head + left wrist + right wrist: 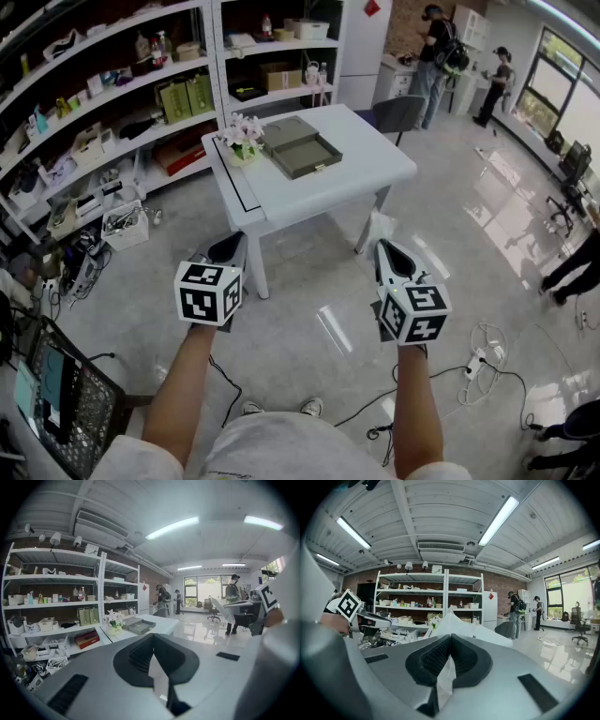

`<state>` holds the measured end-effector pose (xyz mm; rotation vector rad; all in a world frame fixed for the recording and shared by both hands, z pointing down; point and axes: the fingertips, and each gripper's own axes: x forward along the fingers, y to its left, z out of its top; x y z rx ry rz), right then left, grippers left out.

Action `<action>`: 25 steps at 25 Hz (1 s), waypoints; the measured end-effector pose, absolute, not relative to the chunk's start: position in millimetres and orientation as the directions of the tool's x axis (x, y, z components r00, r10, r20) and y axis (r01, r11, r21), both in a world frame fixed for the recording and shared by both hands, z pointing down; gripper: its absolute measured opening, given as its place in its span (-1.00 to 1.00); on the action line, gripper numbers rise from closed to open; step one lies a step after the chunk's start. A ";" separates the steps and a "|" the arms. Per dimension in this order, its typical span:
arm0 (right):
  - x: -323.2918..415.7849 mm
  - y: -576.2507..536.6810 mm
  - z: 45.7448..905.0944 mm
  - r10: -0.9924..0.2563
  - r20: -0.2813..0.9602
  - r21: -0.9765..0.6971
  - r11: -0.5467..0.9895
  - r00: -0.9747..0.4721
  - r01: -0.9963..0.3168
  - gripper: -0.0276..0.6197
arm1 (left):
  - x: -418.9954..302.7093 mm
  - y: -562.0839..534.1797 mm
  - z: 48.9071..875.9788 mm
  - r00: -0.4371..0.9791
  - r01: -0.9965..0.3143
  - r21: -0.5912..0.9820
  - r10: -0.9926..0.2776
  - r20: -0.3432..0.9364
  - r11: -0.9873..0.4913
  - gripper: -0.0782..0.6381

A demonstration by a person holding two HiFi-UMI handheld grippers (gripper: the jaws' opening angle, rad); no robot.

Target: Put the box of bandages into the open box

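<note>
An open olive-grey box lies on a white table, beside a small pot of flowers; the same box shows far off in the left gripper view. I cannot pick out a box of bandages in any view. My left gripper and right gripper hang side by side over the floor, short of the table's near edge. Each has its jaws closed together with nothing between them. In the right gripper view the table's corner rises just beyond the jaw tips.
Stocked white shelves run along the left behind the table. A grey chair and two people are at the far end. Cables trail on the floor at right, and a wire cart stands at lower left.
</note>
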<state>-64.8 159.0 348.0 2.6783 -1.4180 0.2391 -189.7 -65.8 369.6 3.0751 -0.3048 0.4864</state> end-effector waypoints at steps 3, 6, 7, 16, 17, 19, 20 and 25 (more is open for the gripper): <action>-54.8 164.9 348.7 -0.816 0.187 0.021 -0.554 0.547 -0.832 -0.90 | -178.2 -58.7 369.2 0.931 -0.199 -0.019 -0.196 0.307 -0.980 -0.77; -43.2 168.5 350.7 -0.824 0.189 0.018 -0.541 0.534 -0.841 -0.90 | -165.1 -52.2 370.0 0.928 -0.208 -0.020 -0.204 0.311 -0.978 -0.77; -39.3 169.6 351.4 -0.830 0.186 0.009 -0.534 0.526 -0.845 -0.90 | -160.3 -49.6 370.9 0.927 -0.211 -0.020 -0.206 0.313 -0.977 -0.77; -6.6 172.3 360.3 -0.858 0.199 -0.028 -0.488 0.474 -0.872 -0.91 | -121.4 -29.2 379.2 0.922 -0.204 -0.024 -0.200 0.331 -0.979 -0.77; -4.2 171.6 361.9 -0.858 0.202 -0.020 -0.487 0.473 -0.873 -0.91 | -118.2 -28.8 379.9 0.922 -0.201 -0.026 -0.198 0.333 -0.979 -0.77; 1.1 169.0 363.8 -0.856 0.208 -0.018 -0.487 0.473 -0.873 -0.91 | -110.9 -29.9 380.7 0.922 -0.195 -0.027 -0.193 0.335 -0.980 -0.77; 4.3 167.3 364.3 -0.855 0.213 -0.021 -0.489 0.474 -0.872 -0.91 | -106.7 -31.4 381.3 0.922 -0.193 -0.028 -0.191 0.338 -0.981 -0.77; 26.3 156.0 374.4 -0.843 0.242 -0.018 -0.500 0.481 -0.866 -0.91 | -81.1 -44.6 394.0 0.919 -0.185 -0.022 -0.180 0.350 -0.983 -0.77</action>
